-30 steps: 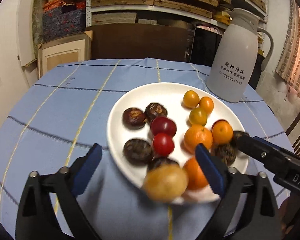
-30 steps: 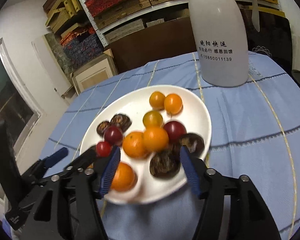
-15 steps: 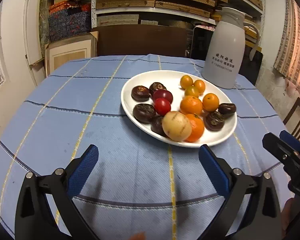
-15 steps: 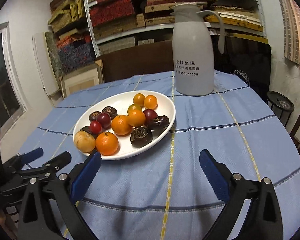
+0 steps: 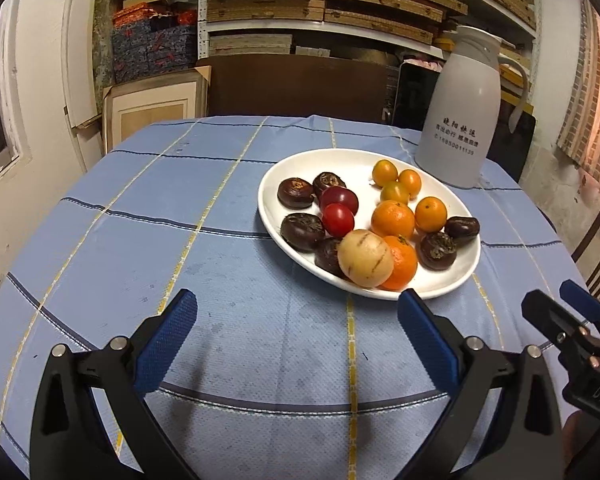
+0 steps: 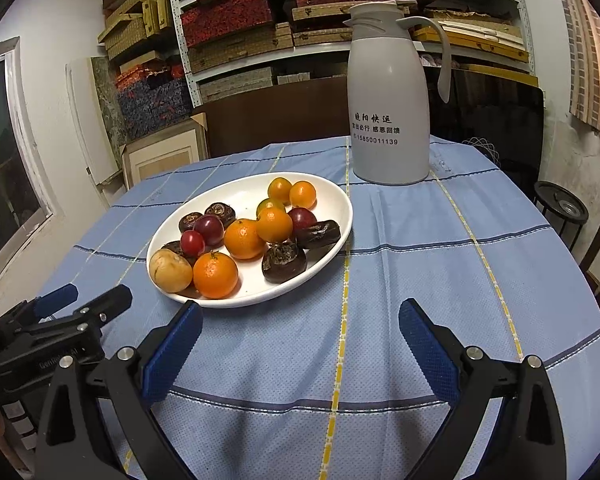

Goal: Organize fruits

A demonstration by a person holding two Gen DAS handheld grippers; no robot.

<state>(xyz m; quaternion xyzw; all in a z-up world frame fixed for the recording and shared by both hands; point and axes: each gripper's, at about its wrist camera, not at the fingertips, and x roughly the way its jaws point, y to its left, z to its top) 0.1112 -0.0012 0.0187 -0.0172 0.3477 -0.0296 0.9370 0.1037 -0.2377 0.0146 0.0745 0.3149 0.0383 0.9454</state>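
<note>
A white plate [image 5: 280, 176] [image 6: 332, 196] on the blue checked tablecloth holds several fruits: a tan round fruit [image 5: 365, 258] [image 6: 170, 271] at its near edge, oranges [image 5: 393, 220] [image 6: 215, 275], small yellow-orange fruits [image 5: 385, 173], red tomatoes [image 5: 338, 220] [image 6: 192, 243] and dark brown chestnut-like fruits [image 5: 302, 231] [image 6: 284, 262]. My left gripper [image 5: 296, 334] is open and empty, above the cloth short of the plate. My right gripper [image 6: 300, 340] is open and empty, near the plate's front edge. Each gripper shows in the other's view, the right [image 5: 568, 320] and the left [image 6: 84, 304].
A tall white thermos jug [image 5: 458, 106] [image 6: 390, 92] stands behind the plate at the far right of the table. Shelves of stacked boxes [image 6: 236, 20] and a dark board fill the wall behind. A chair [image 5: 598, 252] stands at the table's right.
Both grippers have pulled back from the plate and opened wide. The tan fruit, at the left gripper's tips a second ago, now lies on the plate's near edge.
</note>
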